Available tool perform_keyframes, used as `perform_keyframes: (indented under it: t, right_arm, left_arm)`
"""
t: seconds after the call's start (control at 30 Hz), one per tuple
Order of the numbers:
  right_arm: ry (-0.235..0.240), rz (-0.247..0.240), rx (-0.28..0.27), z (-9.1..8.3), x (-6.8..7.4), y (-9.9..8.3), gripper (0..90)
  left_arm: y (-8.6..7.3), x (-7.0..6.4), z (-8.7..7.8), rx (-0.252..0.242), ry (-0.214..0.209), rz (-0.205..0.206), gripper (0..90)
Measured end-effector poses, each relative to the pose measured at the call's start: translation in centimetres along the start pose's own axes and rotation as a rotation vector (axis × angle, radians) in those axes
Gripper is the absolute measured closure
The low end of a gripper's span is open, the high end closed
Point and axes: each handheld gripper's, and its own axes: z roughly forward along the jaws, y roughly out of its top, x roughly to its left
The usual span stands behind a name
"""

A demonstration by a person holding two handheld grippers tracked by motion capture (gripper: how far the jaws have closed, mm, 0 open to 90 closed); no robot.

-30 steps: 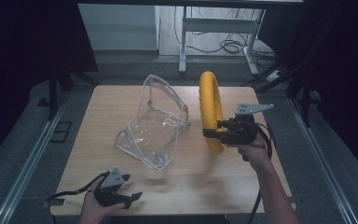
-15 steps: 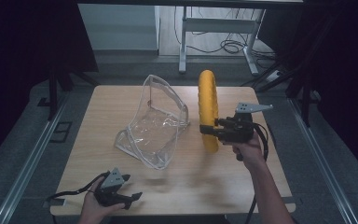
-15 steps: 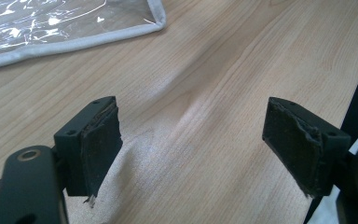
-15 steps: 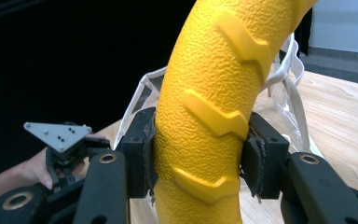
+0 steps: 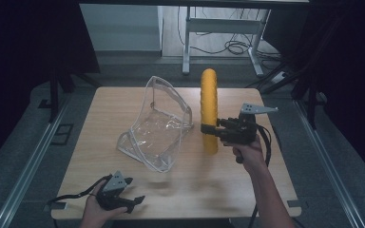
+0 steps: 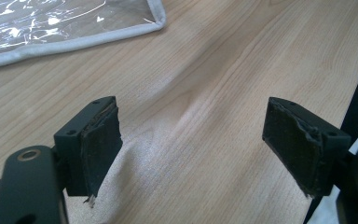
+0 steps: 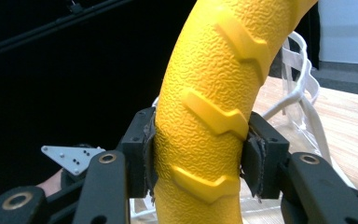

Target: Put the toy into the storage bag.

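On a pale wooden table point(image 5: 180, 190) we see the right claw point(image 5: 208, 128) clamped on a yellow ring point(image 5: 209, 102) that stands on edge, its curved band running from the far part of the table toward the near side. In the right gripper view its two black jaws press flat against both sides of the ring point(image 7: 214, 116), whose pebbled surface carries raised zigzag ridges. The right hand point(image 5: 249, 151) reaches in from the near right edge, a black cable looping beside the wrist.

Just left of the ring sits a clear plastic pouch point(image 5: 157, 126) with pale trim, standing open and sagging toward the table's centre. We cannot tell whether ring and pouch touch; from the high view they stand just beside each other, and in the right gripper view the pouch's white edging point(image 7: 303, 88) shows behind the ring.

At the near left corner the left claw point(image 5: 135, 199) rests low over the table in the left hand point(image 5: 97, 209), well apart from the pouch. Its jaws stand wide apart with nothing between them but bare wood point(image 6: 191, 140); a corner of the pouch point(image 6: 74, 28) lies ahead of it.

Beyond the table we see a desk frame point(image 5: 218, 28) and loose cables point(image 5: 235, 47) on the floor.
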Motion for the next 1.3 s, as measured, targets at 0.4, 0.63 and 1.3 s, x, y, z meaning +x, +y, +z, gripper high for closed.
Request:
perform_keyframes:
  t: [0.4, 0.63, 1.3]
  right_arm:
    - [0.003, -0.009, -0.051, 0.2, 0.8, 0.3, 52.1]
    - [0.003, 0.002, -0.107, 0.1, 1.3, 0.6, 52.0]
    - [0.014, -0.041, -0.28, 0.0, 4.2, 2.2, 51.8]
  left_arm:
    - [0.0, 0.0, 0.1, 0.002, -0.001, -0.001, 19.2]
    - [0.0, 0.0, 0.1, 0.0, -0.001, -0.003, 19.1]
    - [-0.1, -0.1, 0.2, 0.011, -0.006, -0.001, 19.2]
